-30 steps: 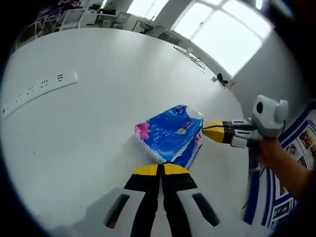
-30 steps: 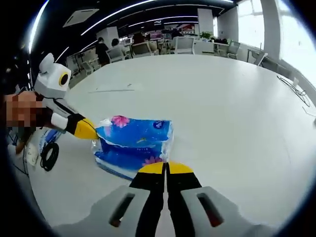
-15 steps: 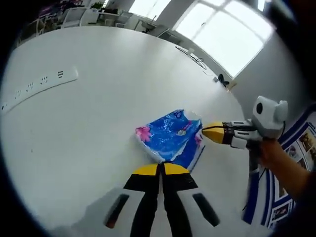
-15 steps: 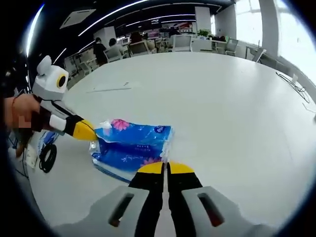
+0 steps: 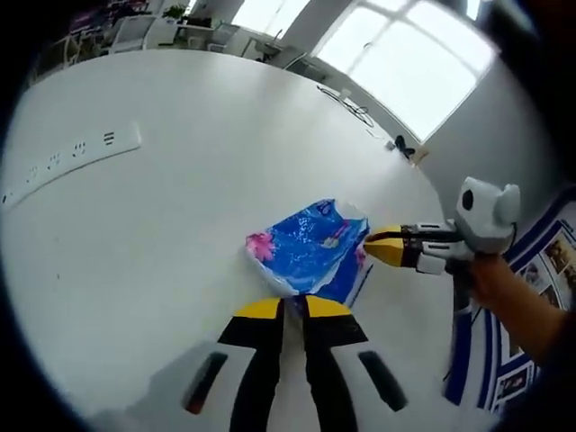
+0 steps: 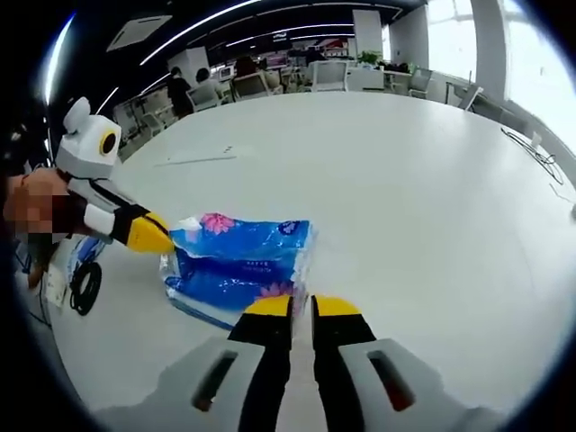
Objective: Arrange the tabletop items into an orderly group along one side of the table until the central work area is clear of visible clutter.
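While the blue tissue pack (image 5: 310, 247) lies near the white table's (image 5: 162, 225) edge, the left gripper (image 5: 293, 310) (jaws slightly parted) sits just beside it; the right gripper (image 6: 301, 308) likewise shows a narrow gap, gripping nothing.

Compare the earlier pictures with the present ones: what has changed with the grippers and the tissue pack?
Both the left gripper and the right gripper have parted their jaws slightly; earlier they were shut. The blue tissue pack stays on the white table, both grippers still beside it.
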